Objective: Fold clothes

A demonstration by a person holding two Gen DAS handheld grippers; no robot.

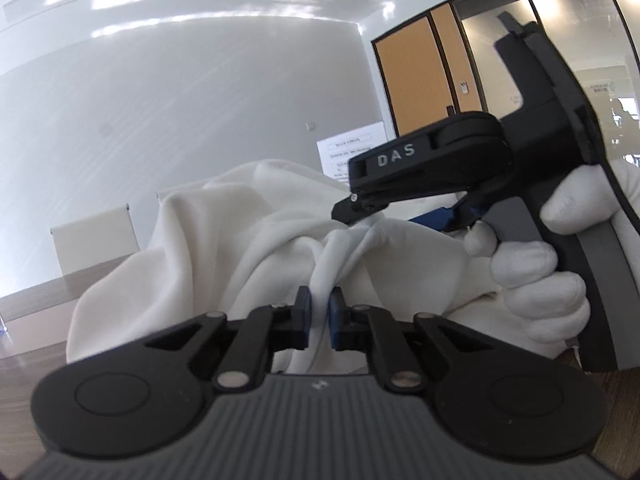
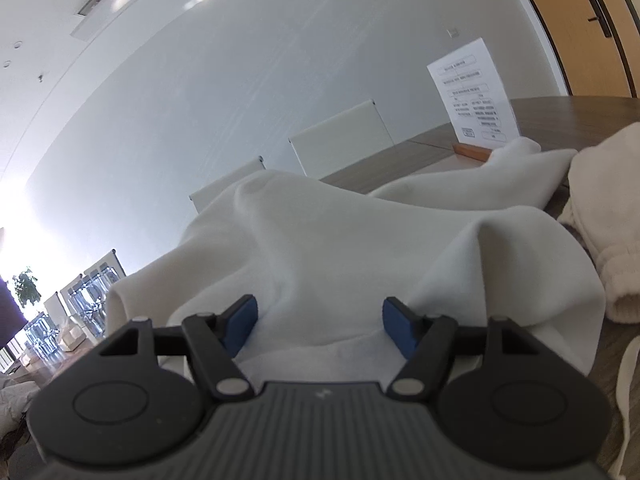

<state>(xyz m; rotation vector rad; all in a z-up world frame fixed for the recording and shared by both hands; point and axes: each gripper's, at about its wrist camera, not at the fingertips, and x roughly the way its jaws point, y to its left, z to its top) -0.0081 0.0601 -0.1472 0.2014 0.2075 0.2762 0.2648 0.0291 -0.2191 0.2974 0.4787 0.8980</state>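
Left tongs (image 1: 319, 312) pinch a bunched fold of the white garment (image 1: 224, 240) heaped on the bench (image 2: 400, 160).

Only the right wrist view shows the right tongs (image 2: 320, 324) spread over the cloth, a second cream garment (image 2: 600, 208) beside it; only the left shows the gloved hand (image 1: 532, 276).

Cream-white fleece garment (image 1: 208, 240), soft and thick, heaped in loose rumpled folds on the wood-grain table (image 2: 400, 160). One bunched ridge of cloth pinched at the near edge, rising into a rounded hump. Farther part (image 2: 460, 184) trailing flat across the table. Unfolded, creased throughout.
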